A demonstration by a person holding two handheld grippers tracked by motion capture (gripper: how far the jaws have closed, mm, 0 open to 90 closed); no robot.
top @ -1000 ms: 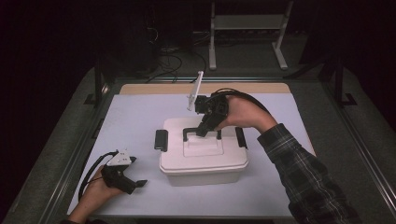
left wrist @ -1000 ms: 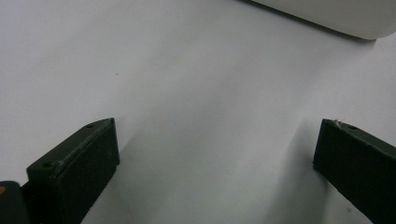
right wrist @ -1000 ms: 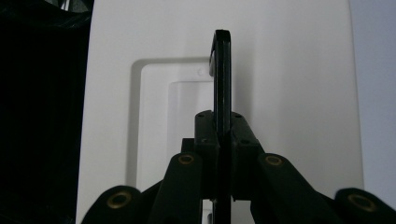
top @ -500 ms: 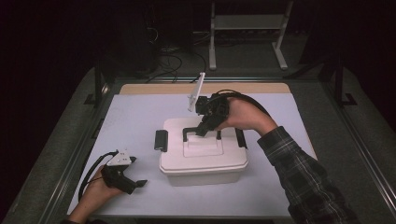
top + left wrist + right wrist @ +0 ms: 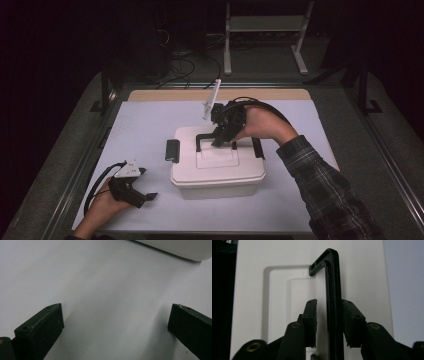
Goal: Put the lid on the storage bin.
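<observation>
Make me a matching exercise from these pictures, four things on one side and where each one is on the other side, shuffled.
1. black handle
2. left gripper
3. white box
4. black latch

A. middle of the table
B. on the box's left end
C. low at the table's front left
D. between the right gripper's jaws

Pairs: 1-D, 2-C, 3-A, 4-B

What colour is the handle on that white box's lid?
Black. The handle shows best in the right gripper view, standing up between the jaws above the white lid.

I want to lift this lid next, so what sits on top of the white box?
On the white box lid, a black handle stands raised between the right gripper jaws, which have just been opening. The contents stay hidden under the lid.
</observation>
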